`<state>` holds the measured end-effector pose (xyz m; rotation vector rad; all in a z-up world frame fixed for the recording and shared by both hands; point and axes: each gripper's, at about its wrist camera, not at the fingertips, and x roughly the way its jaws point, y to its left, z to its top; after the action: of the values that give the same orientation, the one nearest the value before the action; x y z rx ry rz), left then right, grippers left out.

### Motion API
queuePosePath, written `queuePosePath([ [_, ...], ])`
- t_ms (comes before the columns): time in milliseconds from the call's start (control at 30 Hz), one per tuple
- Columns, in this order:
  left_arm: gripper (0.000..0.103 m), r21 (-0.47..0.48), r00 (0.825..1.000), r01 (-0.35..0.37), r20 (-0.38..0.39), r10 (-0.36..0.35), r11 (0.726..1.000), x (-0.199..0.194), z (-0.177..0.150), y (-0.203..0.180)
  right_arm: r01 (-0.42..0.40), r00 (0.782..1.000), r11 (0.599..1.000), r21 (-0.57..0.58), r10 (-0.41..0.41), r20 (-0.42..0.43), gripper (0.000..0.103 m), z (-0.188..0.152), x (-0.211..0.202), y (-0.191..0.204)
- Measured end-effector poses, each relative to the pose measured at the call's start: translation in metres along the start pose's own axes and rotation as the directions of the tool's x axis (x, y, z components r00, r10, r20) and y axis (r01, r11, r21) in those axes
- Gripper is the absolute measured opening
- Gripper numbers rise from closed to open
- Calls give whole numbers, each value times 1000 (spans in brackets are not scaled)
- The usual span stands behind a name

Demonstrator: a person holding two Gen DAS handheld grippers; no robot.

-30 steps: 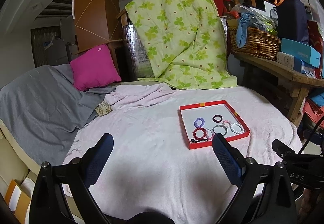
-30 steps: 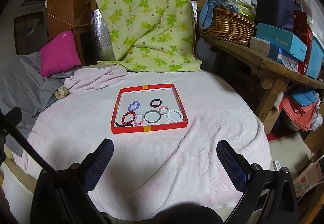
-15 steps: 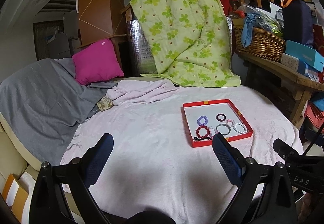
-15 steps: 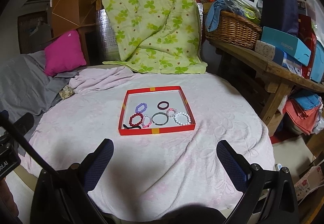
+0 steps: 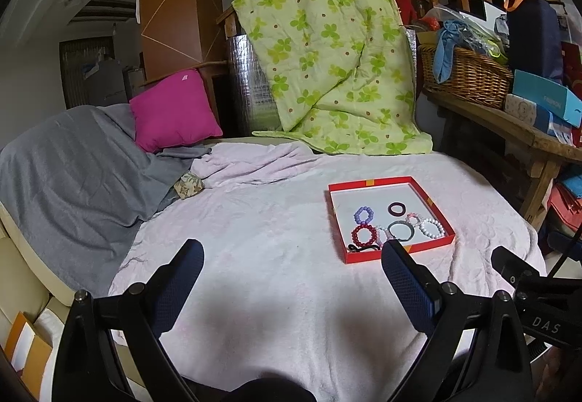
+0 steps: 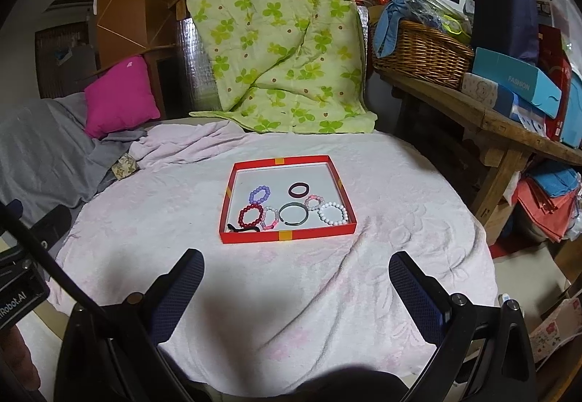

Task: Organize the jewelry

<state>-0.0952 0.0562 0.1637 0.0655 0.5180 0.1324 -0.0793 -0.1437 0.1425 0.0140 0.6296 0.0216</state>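
All the beaded bracelets I can see lie inside the shallow red cardboard tray, clustered toward its near side. I hold my left gripper and right gripper wide apart, empty, so this fits either sorting finished or rearranging ahead.

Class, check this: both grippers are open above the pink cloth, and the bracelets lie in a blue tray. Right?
Not quite. The tray is red, not blue, as the right wrist view shows. The bracelets do lie in it, and both grippers are open.
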Motion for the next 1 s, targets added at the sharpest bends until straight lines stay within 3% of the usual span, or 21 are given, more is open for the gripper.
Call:
queuePosePath([
  [500, 98, -20, 999, -24, -31, 24, 1000, 28, -1, 8, -20, 1000, 999, -25, 20, -22, 103, 8, 22, 13],
  [1000, 98, -11, 991, -61, -121, 59, 998, 101, -2, 2, -25, 997, 999, -43, 22, -73, 103, 21, 85, 18],
])
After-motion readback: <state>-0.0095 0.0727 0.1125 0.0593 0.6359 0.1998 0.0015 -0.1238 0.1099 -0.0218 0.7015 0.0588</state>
